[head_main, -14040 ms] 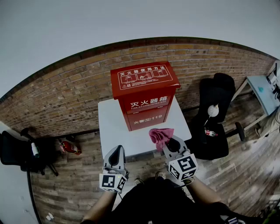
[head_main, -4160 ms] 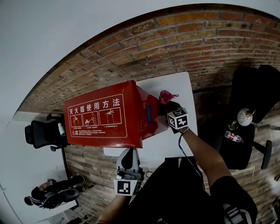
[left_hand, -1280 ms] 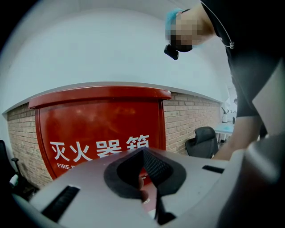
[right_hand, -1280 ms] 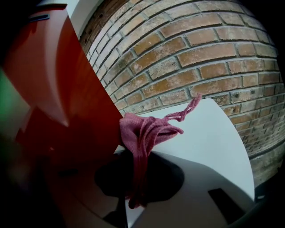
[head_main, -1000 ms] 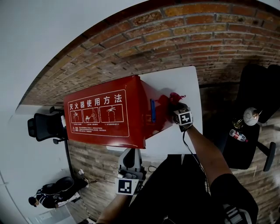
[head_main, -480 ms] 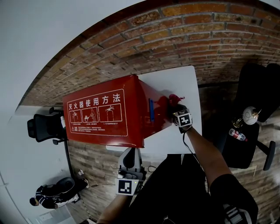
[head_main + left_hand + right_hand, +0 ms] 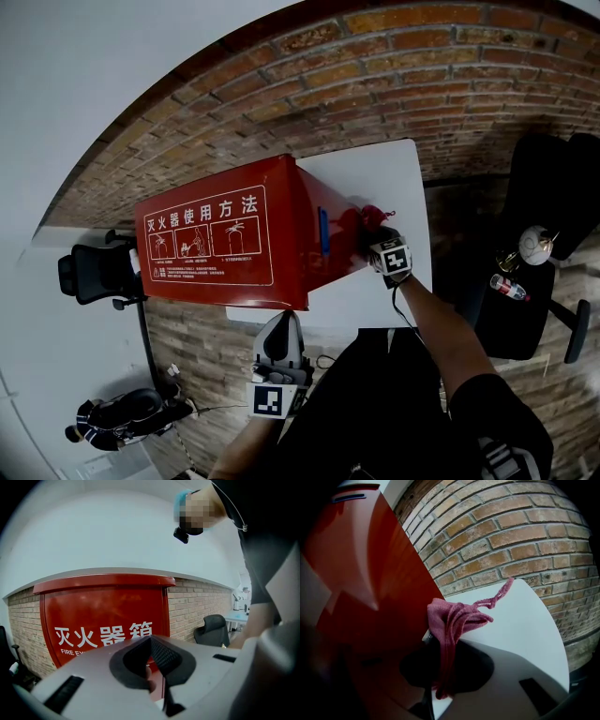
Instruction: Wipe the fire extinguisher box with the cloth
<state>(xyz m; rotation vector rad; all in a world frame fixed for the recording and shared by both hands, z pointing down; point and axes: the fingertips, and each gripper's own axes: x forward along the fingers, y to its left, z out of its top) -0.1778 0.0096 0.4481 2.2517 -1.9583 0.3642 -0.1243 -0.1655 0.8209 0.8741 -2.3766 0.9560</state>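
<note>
Since the earlier frames the right gripper has carried the cloth from the front edge of the tabletop round to the side of the fire extinguisher box, and over the last second it has slid slightly lower along that red panel. Its fingers are clamped on the pink cloth, which bunches out beyond the tips and lies against the box's side wall, close to where the wall meets the white tabletop. The left gripper hangs low near the person's body, short of the box's front face, its fingers pressed together with nothing between them. Wiping appears to be under way on this one side; no view shows whether the labelled top, front and far side have been done.
</note>
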